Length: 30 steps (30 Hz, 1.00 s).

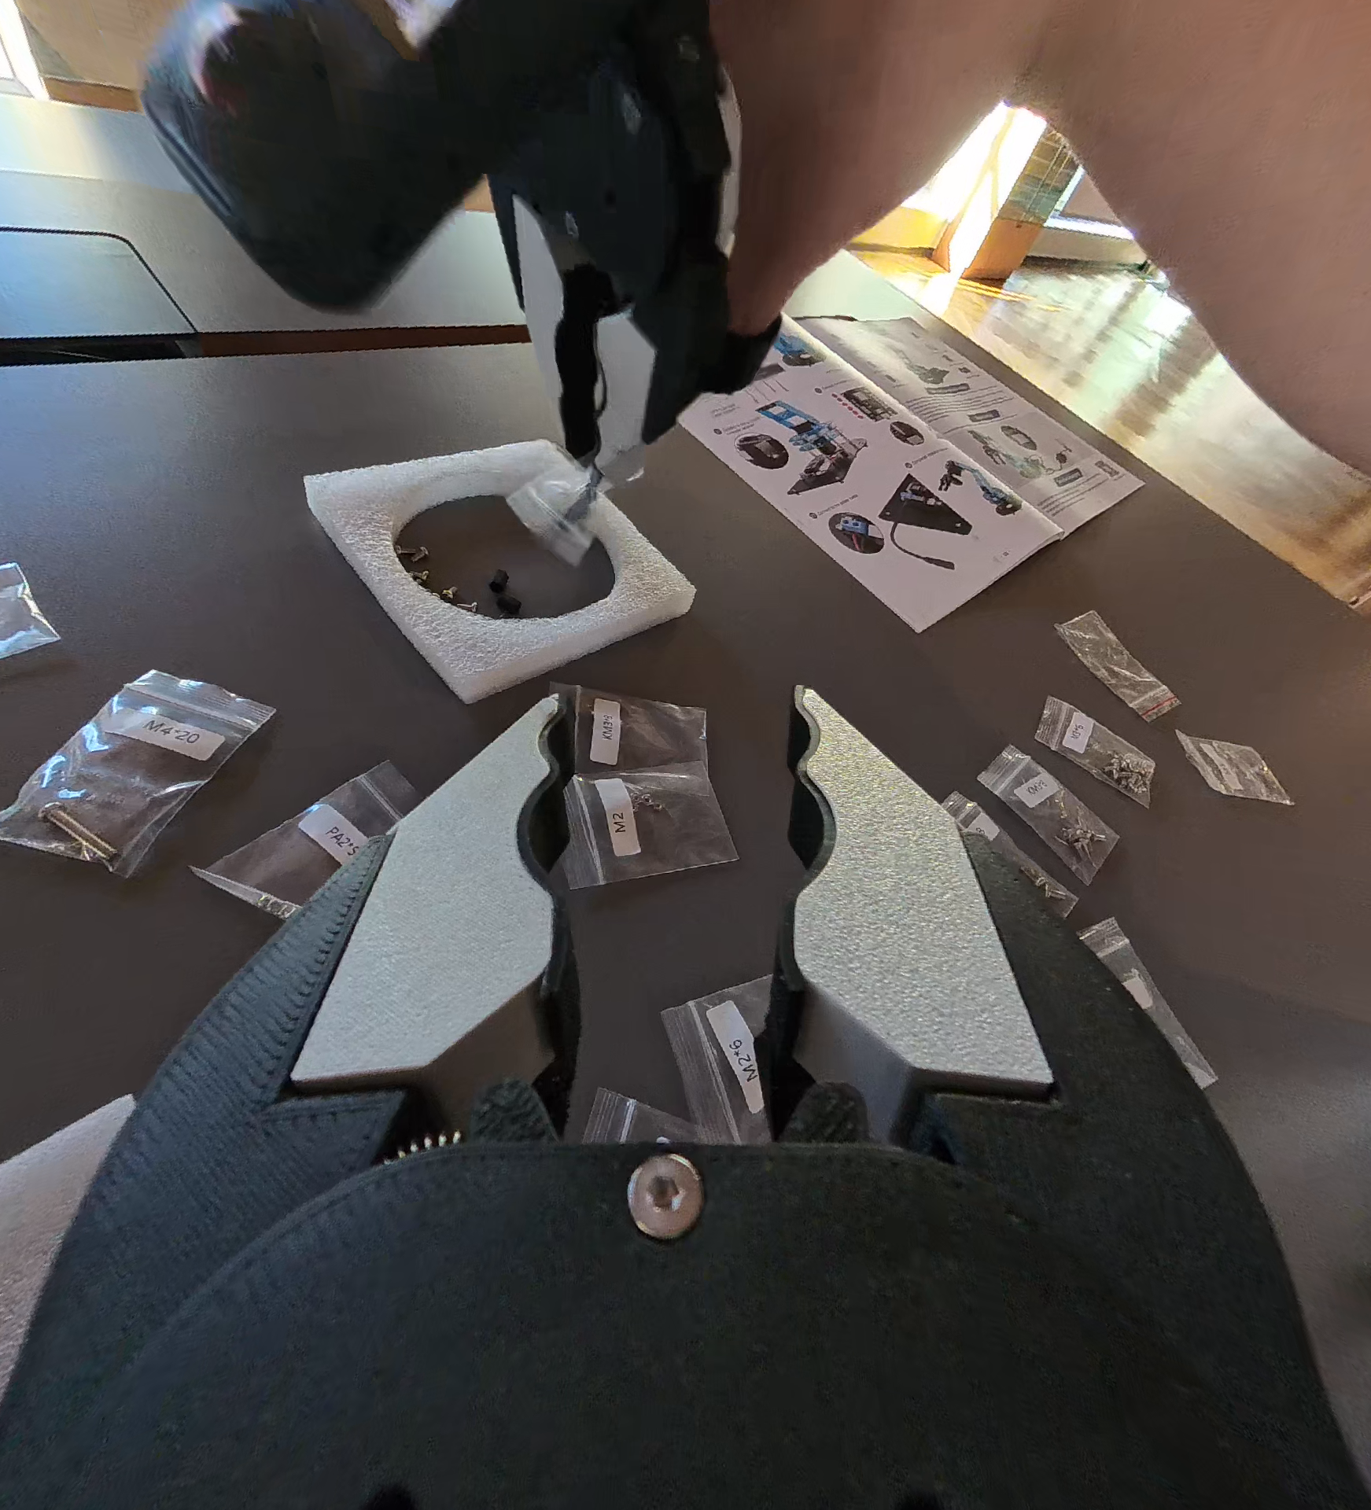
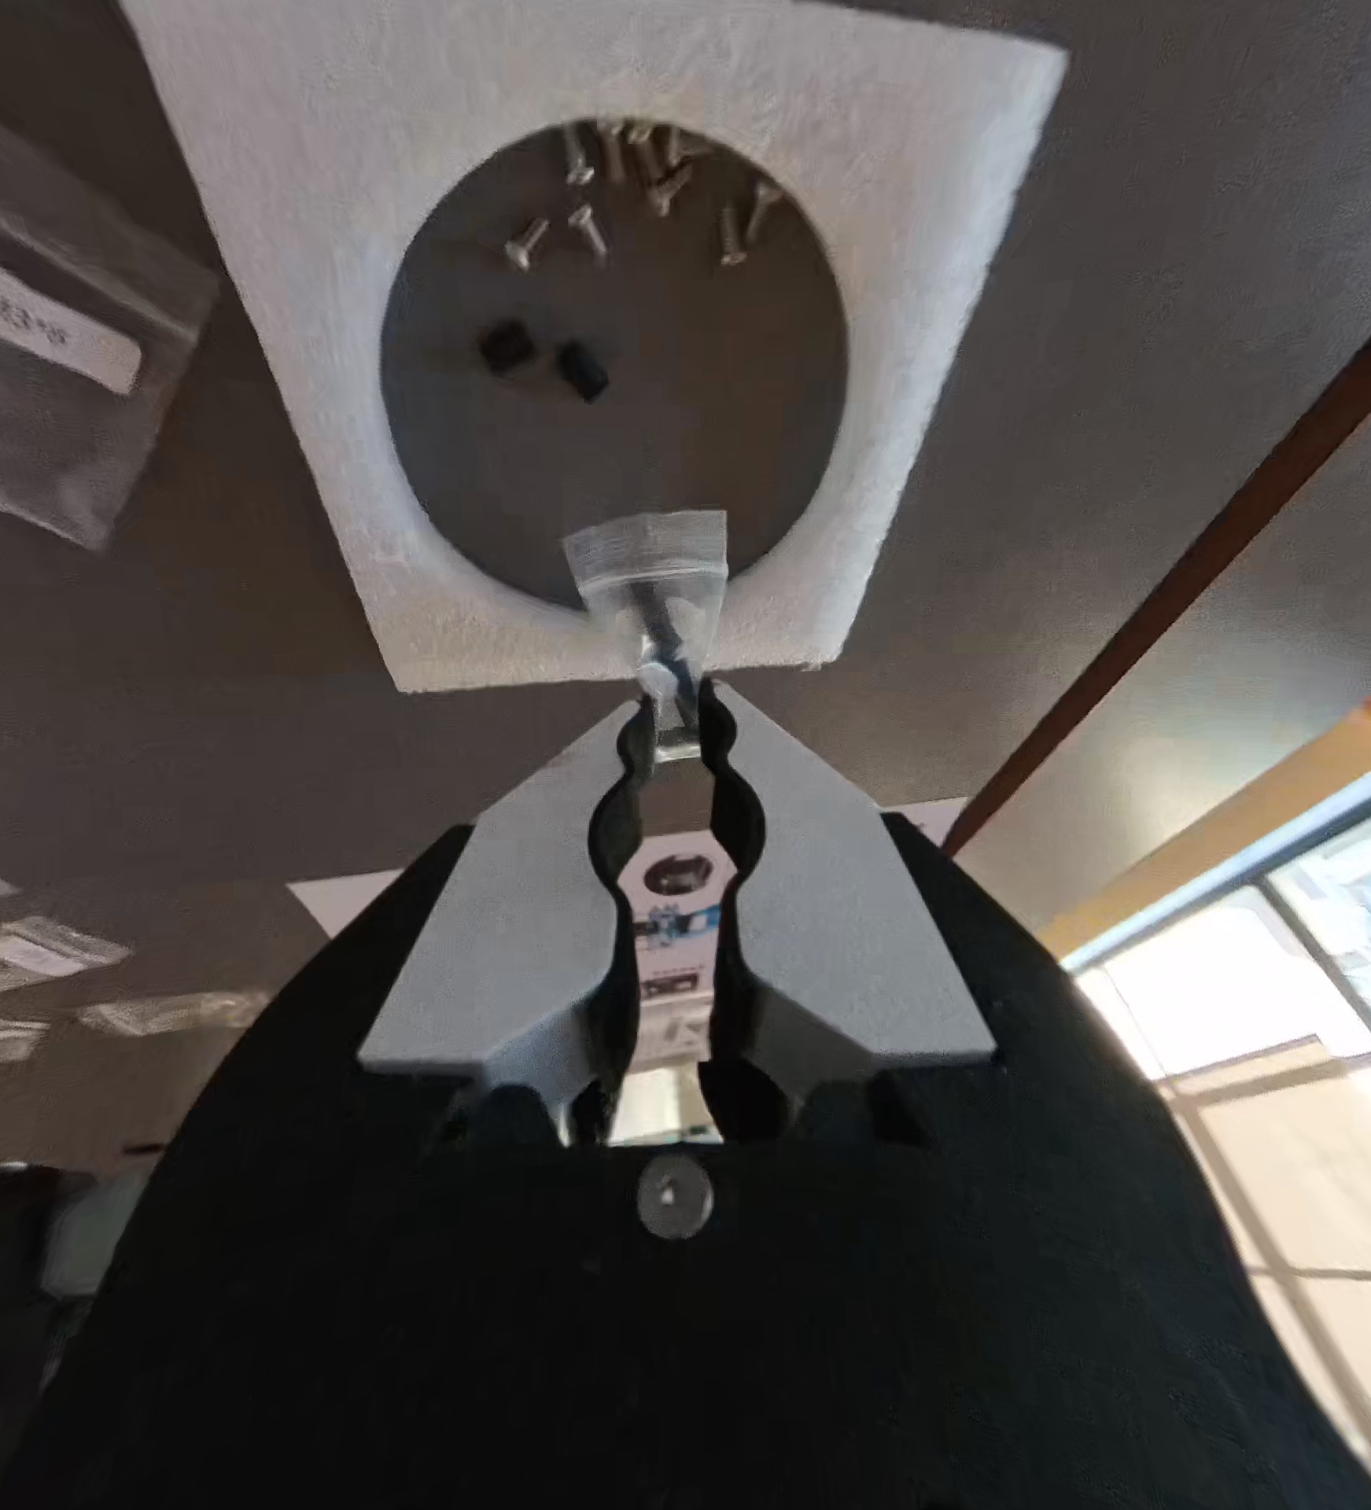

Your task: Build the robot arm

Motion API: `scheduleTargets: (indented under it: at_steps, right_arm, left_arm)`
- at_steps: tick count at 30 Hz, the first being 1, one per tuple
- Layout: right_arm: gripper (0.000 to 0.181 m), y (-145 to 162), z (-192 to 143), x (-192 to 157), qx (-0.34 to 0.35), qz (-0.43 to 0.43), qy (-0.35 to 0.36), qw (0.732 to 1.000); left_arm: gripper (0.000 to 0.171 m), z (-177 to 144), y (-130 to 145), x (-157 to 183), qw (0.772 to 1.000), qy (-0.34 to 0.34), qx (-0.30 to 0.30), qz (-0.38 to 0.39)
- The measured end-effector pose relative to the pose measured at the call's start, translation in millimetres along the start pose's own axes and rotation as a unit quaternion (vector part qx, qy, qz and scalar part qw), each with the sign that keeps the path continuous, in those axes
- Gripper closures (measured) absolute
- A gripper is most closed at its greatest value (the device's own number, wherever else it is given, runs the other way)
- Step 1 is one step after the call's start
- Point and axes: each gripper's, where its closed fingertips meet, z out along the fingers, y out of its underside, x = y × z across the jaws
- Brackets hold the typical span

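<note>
My right gripper [image 2: 672, 709] is shut on a small clear plastic bag [image 2: 649, 564] with a dark part inside, holding it mouth-down over the round hole of a white foam square [image 2: 902, 245]. In the hole lie several silver screws [image 2: 584, 229] and two small black parts [image 2: 543, 355]. In the left wrist view the right gripper [image 1: 593, 466] hangs with the bag [image 1: 555, 511] over the foam square [image 1: 649, 584]. My left gripper [image 1: 678, 719] is open and empty, low above small labelled bags [image 1: 645, 825] on the dark table [image 1: 175, 490].
More small screw bags lie left [image 1: 126, 768] and right [image 1: 1094, 748] of my left gripper. An open instruction booklet [image 1: 935, 466] lies at the back right. A person's bare arm [image 1: 1156, 204] reaches over the table. The table edge [image 1: 1360, 588] is at the right. There is about 20 cm between the tips of the two grippers.
</note>
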Motion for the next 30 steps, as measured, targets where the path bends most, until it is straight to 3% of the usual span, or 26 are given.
scheduleTargets:
  at_steps: [3, 6, 8, 13, 17, 23, 26, 30]
  right_arm:
    - [0.173, -13.6, -5.5, -1.2, 0.057, 0.017, -0.008, 0.998]
    - [0.172, -12.5, -0.9, -4.6, 0.051, -0.034, 0.022, 0.998]
    - [0.172, -13.3, -4.0, -8.0, 0.077, -0.019, 0.013, 0.997]
    - [0.172, -5.4, -29.6, -19.0, 0.181, 0.019, 0.015, 0.983]
    - [0.171, 7.8, -38.6, -29.5, 0.213, 0.038, 0.015, 0.976]
    - [0.172, 14.0, -36.6, -19.2, 0.252, 0.086, -0.001, 0.964]
    - [0.172, 9.3, -35.9, -15.5, 0.27, 0.092, 0.0, 0.958]
    - [0.172, 7.9, -33.5, -10.8, 0.271, 0.092, 0.006, 0.958]
  left_arm:
    - [0.12, -0.2, 0.2, 0.2, 1.0, 0.0, -0.001, 0.0]
    - [0.12, -0.2, 0.4, -0.2, 1.0, -0.001, -0.001, 0.0]
    - [0.122, 0.2, 1.3, -1.7, 1.0, -0.003, -0.002, -0.001]
    - [0.144, 4.4, -0.8, -10.1, 0.999, -0.002, 0.021, -0.034]
    - [0.147, 13.6, -15.6, -9.7, 0.997, 0.025, 0.035, -0.063]
    - [0.153, 58.8, -35.7, -3.9, 0.996, 0.08, -0.022, -0.015]
    - [0.157, 81.1, -48.2, -12.5, 0.996, 0.09, -0.012, 0.001]
    - [0.157, 104.3, -43.7, -26.2, 0.995, 0.089, -0.036, 0.012]
